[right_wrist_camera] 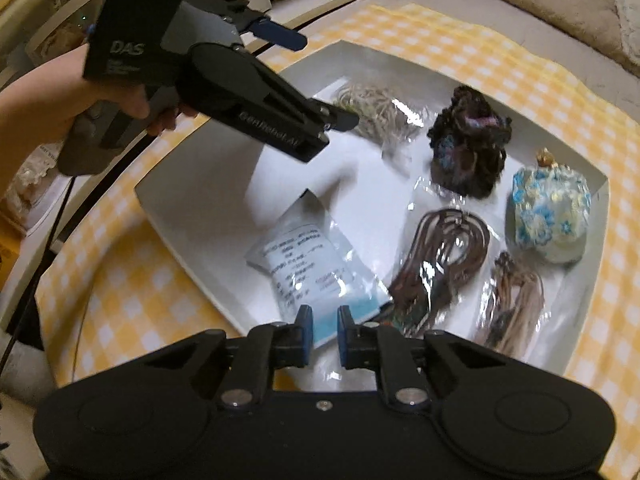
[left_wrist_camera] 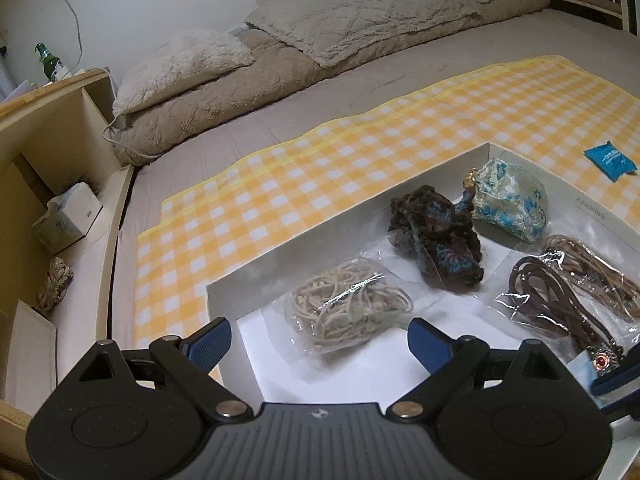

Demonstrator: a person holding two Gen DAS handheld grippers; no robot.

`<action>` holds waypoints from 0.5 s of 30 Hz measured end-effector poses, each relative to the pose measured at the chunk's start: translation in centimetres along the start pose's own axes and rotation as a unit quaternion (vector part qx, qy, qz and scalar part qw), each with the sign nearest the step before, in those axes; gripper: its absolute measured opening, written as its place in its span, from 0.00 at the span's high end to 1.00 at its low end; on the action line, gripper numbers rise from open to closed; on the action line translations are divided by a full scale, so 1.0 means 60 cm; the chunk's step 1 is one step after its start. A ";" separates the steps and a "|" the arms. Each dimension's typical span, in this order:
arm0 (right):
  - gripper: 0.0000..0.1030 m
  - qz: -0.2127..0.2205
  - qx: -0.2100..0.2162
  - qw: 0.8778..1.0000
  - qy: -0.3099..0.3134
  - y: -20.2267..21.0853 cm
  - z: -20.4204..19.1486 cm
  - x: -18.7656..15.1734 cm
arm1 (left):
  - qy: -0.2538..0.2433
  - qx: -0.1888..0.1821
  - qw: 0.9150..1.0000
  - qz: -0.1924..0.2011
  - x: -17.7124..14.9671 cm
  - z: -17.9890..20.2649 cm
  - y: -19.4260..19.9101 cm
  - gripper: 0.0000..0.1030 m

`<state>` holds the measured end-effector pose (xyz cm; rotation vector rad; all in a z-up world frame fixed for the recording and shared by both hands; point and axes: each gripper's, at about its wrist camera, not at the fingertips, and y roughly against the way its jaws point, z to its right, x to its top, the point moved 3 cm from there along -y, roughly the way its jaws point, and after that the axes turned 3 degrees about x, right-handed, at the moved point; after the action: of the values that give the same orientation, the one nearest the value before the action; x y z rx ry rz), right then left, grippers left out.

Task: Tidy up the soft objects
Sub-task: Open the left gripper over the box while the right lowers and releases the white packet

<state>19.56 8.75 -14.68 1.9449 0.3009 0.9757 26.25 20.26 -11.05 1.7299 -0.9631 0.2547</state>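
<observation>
In the left wrist view, a wooden shelf unit (left_wrist_camera: 60, 120) fills the left edge. A green bottle (left_wrist_camera: 47, 62) stands on top of it, a tissue box (left_wrist_camera: 68, 218) sits inside, and a knot of rope (left_wrist_camera: 56, 284) lies lower down. To its right a yellow checked cloth (left_wrist_camera: 280, 184) lies across the bed, with pillows (left_wrist_camera: 360, 12) behind it along the top of the frame.

A shallow white box (left_wrist_camera: 320, 232) sits on the cloth. At bottom centre the left gripper (left_wrist_camera: 320, 344) hangs over the box's near left corner, its blue pads wide apart with nothing between them. Just beyond it, inside the box, lies a clear bag of beige cord (left_wrist_camera: 348, 304). Further right come a dark crocheted piece (left_wrist_camera: 436, 240) and, just beside it in the far corner, a blue-flowered brocade pouch (left_wrist_camera: 510, 204). Below these a bag of dark brown cord (left_wrist_camera: 540, 296) lies against a bag of tan cord (left_wrist_camera: 592, 264). A blue sachet (left_wrist_camera: 610, 162) lies on the cloth outside the box, near the right edge.

In the right wrist view, a hand (right_wrist_camera: 80, 92) at upper left holds the left gripper above the box. At bottom centre the right gripper (right_wrist_camera: 324, 320) is clamped on the blue-edged end of a white printed packet (right_wrist_camera: 304, 264). The packet lies in the near part of the box, left of the dark brown cord.
</observation>
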 end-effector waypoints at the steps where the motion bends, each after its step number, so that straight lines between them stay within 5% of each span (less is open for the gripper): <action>1: 0.87 0.001 -0.001 1.000 -0.002 -0.003 0.001 0.003 | 0.002 -0.001 1.000 0.000 0.000 0.000 0.001 0.08; 15: 0.80 0.055 -0.001 0.998 -0.022 0.066 0.018 0.012 | 0.064 -0.017 0.998 0.004 -0.004 0.010 0.054 0.07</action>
<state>20.15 6.30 -11.39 1.9954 0.1693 1.0023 23.61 19.61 -9.14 1.6589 -0.8760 0.3482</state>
